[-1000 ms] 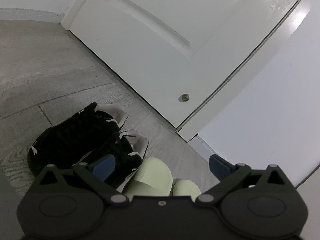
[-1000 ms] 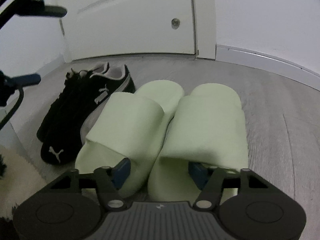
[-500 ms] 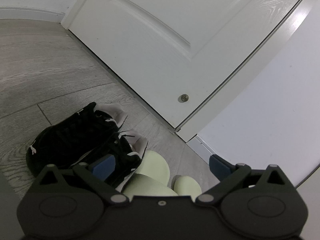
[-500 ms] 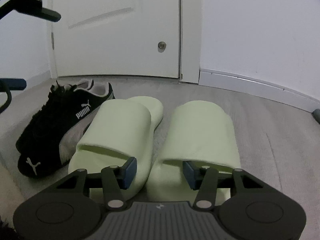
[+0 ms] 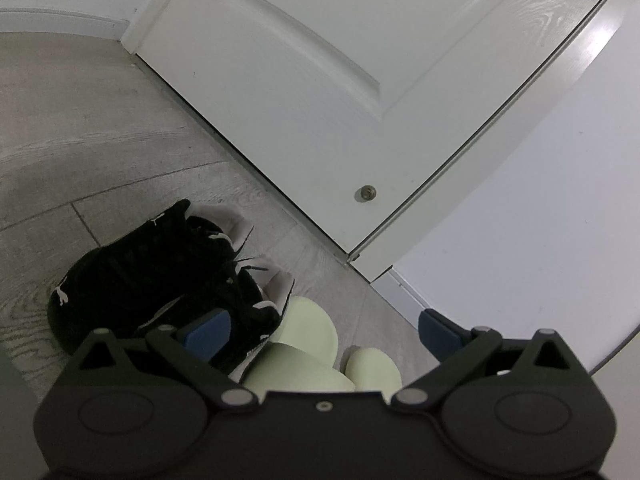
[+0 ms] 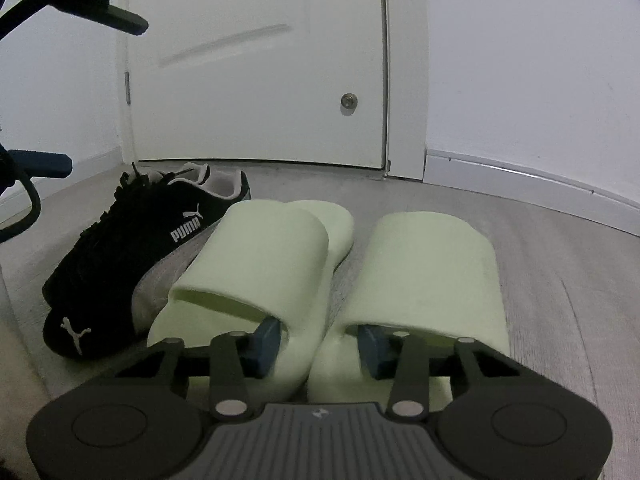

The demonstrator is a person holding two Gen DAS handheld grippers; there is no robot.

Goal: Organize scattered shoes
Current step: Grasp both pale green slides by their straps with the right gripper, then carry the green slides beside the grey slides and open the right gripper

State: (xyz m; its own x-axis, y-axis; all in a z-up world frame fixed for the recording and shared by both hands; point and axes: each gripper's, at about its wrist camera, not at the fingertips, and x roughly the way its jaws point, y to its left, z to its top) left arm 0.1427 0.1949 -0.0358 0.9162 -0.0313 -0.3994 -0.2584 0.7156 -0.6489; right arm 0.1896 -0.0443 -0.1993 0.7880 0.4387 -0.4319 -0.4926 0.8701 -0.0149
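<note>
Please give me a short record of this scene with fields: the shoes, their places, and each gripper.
shoes: pair of pale green slippers; pair of black Puma sneakers
arrangement: side by side on grey floor, before white door
right gripper: one finger in each slipper, jaws have just been closing, grip unclear
left gripper: open, empty

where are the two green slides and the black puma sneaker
left green slide (image 6: pixel 260 264), right wrist view, top of its strap
right green slide (image 6: pixel 428 268), right wrist view, top of its strap
black sneaker (image 6: pixel 120 256), right wrist view, its black side panel
</note>
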